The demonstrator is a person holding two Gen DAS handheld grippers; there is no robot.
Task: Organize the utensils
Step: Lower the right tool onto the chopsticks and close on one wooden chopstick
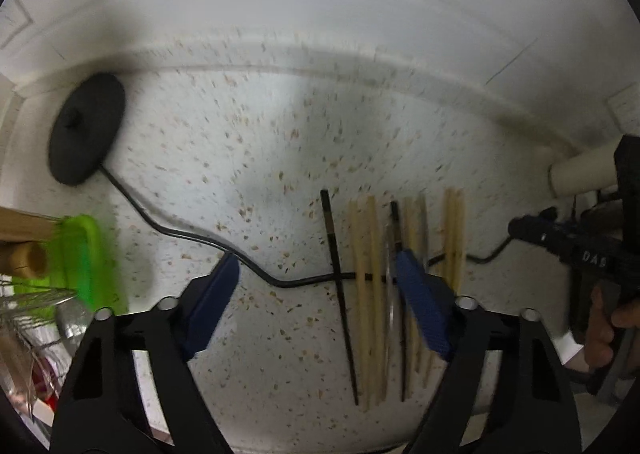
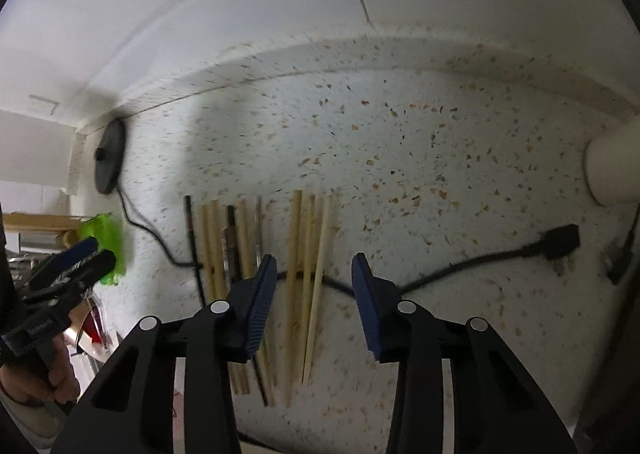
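Note:
Several chopsticks lie side by side on a speckled white counter. In the left wrist view they are a black chopstick, a bamboo pair, a dark one partly behind my finger, and another bamboo pair. My left gripper hangs open above them, the black chopstick and the first bamboo pair lying under its gap. My right gripper is open over three pale bamboo chopsticks, its pads apart from them. Each gripper shows at the edge of the other's view, the left gripper and the right gripper.
A black round base sits at the back left; its cord runs under the chopsticks to a plug. A green item and a wire rack stand at the left. A white cylinder lies at the right. A wall rises behind.

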